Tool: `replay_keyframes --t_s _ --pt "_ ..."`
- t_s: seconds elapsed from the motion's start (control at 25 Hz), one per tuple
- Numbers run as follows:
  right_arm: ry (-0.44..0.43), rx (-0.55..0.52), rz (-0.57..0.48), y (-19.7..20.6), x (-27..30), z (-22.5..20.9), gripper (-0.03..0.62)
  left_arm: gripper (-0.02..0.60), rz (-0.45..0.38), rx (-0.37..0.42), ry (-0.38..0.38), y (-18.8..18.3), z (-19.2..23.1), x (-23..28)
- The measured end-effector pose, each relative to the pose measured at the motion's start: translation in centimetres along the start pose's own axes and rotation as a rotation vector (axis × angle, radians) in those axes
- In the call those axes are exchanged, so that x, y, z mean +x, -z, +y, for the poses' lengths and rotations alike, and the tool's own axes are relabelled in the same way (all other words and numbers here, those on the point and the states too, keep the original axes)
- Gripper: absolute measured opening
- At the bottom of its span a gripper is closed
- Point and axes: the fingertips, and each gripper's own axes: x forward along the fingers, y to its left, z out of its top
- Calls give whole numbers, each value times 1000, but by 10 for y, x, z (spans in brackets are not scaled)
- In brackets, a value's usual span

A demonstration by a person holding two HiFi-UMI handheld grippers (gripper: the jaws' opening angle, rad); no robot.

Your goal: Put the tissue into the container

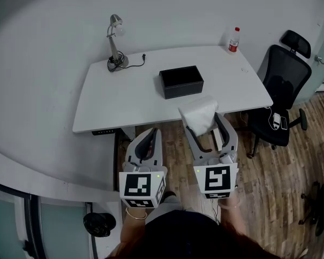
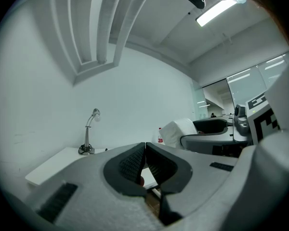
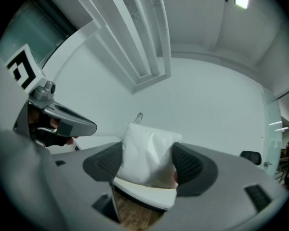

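Observation:
A white tissue pack [image 1: 199, 114] is held off the table's near edge, my right gripper [image 1: 205, 124] shut on it. In the right gripper view the tissue pack [image 3: 147, 153] fills the gap between both pads. The black open container [image 1: 181, 81] sits near the middle of the white table [image 1: 119, 99], beyond the pack. My left gripper [image 1: 146, 142] hangs below the table's front edge, jaws closed together with nothing between them; in the left gripper view its pads [image 2: 135, 162] meet.
A desk lamp [image 1: 115, 42] stands at the table's far left and a red-capped bottle [image 1: 234, 40] at the far right corner. A black office chair [image 1: 281, 90] sits right of the table. Wooden floor lies below.

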Motion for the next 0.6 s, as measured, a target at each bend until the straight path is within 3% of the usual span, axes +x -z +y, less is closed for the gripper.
replay_keyframes --t_s 0.6 --pt "52 -9 23 -6 52 8 342 28 -4 -22 49 4 47 34"
